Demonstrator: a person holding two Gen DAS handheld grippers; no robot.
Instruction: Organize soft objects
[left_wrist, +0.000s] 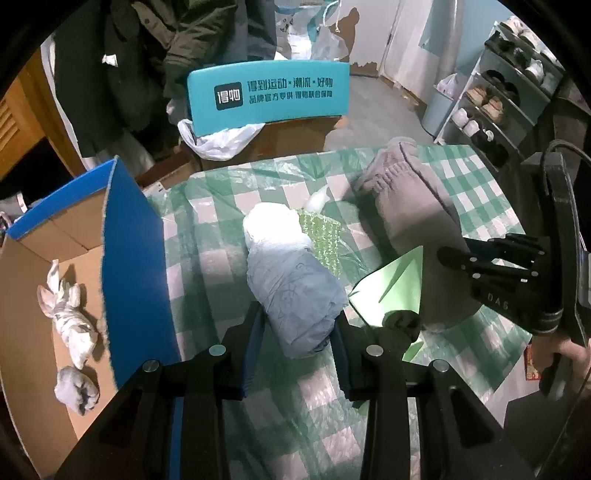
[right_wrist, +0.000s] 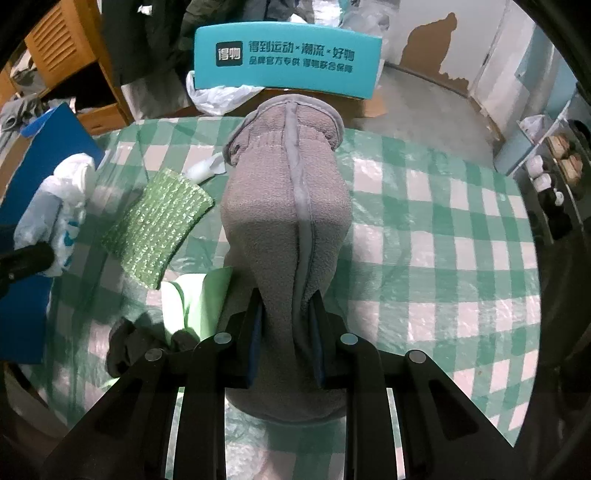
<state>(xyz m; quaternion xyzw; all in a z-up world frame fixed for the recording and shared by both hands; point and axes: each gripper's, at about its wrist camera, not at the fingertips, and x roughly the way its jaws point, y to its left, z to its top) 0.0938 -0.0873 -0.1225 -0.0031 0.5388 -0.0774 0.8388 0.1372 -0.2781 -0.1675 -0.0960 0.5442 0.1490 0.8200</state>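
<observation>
1. My left gripper (left_wrist: 297, 328) pinches the pale blue rolled bundle (left_wrist: 291, 291), just right of the cardboard box (left_wrist: 33, 288) on the table's left
2. My right gripper (right_wrist: 286, 325) is clamped on the grey fleece garment (right_wrist: 288, 206), mid-table
3. I'd carry the bundle clear over the blue box wall (left_wrist: 136, 258) before releasing
4. I'd lift the fleece high; its far end may drag the green mesh cloth (right_wrist: 159, 229)

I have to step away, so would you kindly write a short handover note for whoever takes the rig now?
Left gripper: shut on the blue-and-white bundle.
Right gripper: shut on the grey fleece garment.
Done: two white rag bundles lie in the cardboard box.
Left: box both held items; then the green mesh cloth, light-green sheet and dark sock on the checked table.
</observation>
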